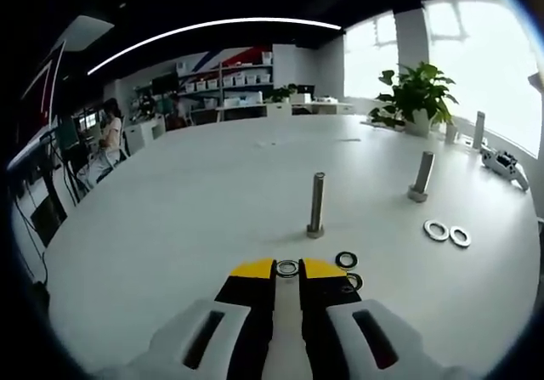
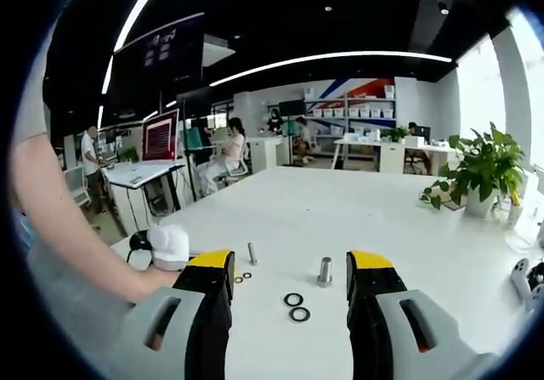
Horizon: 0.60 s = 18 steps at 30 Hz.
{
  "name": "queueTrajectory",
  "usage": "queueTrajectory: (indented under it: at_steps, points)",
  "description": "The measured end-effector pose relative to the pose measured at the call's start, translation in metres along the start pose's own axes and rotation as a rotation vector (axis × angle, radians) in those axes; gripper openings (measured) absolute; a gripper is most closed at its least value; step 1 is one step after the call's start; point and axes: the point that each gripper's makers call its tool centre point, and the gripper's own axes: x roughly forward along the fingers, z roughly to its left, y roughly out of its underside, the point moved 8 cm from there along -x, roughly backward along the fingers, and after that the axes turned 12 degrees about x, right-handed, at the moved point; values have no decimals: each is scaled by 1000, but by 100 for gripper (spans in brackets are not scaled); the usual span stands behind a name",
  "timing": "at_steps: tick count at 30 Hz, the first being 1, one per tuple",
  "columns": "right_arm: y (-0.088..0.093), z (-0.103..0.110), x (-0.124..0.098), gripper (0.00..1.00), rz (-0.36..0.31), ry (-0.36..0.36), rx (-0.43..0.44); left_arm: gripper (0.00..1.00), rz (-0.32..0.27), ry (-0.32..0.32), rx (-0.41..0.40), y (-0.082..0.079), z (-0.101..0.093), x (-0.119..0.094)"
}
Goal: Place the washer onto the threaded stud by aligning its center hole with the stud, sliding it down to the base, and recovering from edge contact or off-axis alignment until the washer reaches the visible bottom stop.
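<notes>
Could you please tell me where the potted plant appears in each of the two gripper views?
Left gripper view: potted plant at upper right, on the table near the window.
Right gripper view: potted plant at the right edge, on the table's far side.
Shared landmark: shelves of white boxes at the back wall.

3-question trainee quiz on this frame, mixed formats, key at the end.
1. True or false: the left gripper holds a washer.
2. In the left gripper view, the silver washers lying near the far stud number: A one, B two, C four.
3. Fill in: the right gripper has its jaws ____.

Key: 1 true. 2 B. 3 open, with two dark washers and a short stud on the table between them.
</notes>
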Motion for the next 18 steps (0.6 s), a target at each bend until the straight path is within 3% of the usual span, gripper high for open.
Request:
queueTrajectory:
  at_steps: [18]
  points:
    - [-1, 2, 0, 55, -2, -3, -2, 8, -61, 1, 26, -35, 14, -10]
